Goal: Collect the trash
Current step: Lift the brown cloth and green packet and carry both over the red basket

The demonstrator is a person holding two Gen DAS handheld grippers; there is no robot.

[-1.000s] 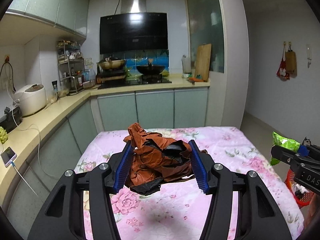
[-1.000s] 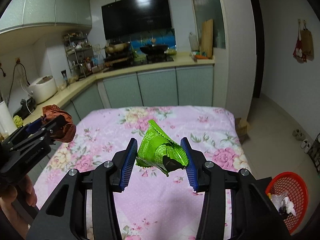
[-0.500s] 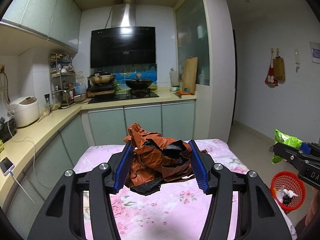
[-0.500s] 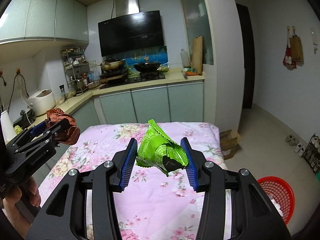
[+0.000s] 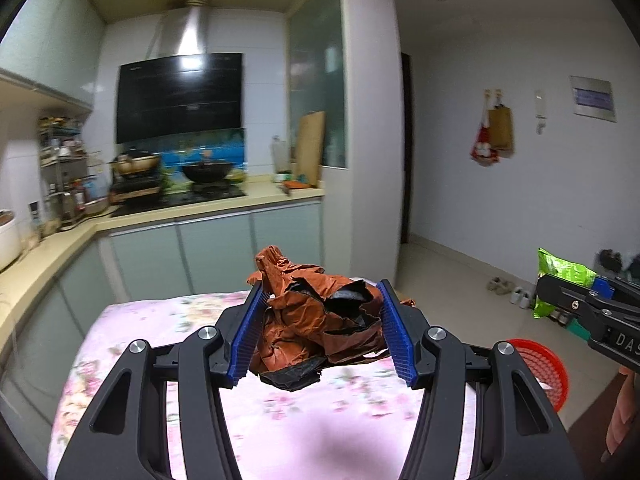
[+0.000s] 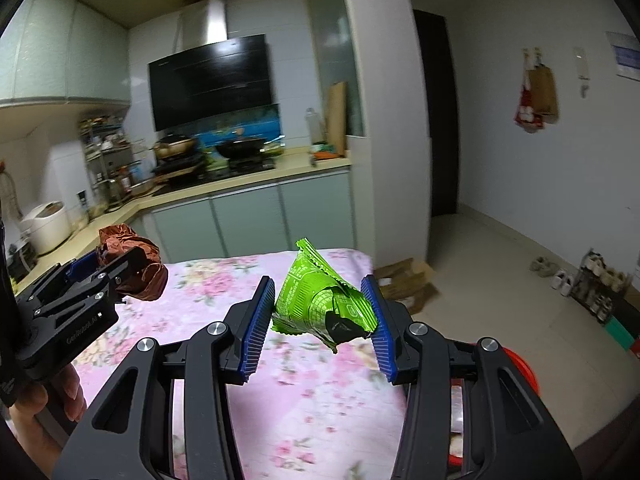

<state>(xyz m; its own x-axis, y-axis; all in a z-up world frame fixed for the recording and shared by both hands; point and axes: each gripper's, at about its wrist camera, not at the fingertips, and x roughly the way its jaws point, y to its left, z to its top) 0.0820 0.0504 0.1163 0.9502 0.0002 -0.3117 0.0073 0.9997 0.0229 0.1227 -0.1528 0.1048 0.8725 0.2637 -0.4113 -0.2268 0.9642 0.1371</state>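
A: What was each gripper carrying at that point?

B: The left gripper (image 5: pixel 320 330) was clamped on a crumpled orange-brown wrapper (image 5: pixel 320 320), its blue pads (image 5: pixel 250 336) pressing in from both sides. The right gripper (image 6: pixel 318 322) was closed the same way around a green snack packet (image 6: pixel 324 300). Both pieces hung in the air above the floral tabletop (image 5: pixel 320 420), touching nothing but the pads.

A: Why hold them up like that rather than slide them along?

B: My guess is that it was a carry. Light, crinkly foil would snag on the cloth, so lifting clear made sense. Squeezing across the crumpled bulk also gave the pads something to bite on.

A: And where were they meant to go?

B: Probably the red basket (image 5: pixel 540 372) on the floor, just past the right edge of the tabletop. It sat below the right gripper, partly hidden behind its frame in the right wrist view. Some pale scraps seemed to be inside, though blur made that uncertain.

A: Any risk?

B: The green packet was pinched near one corner, so it could slip on release.
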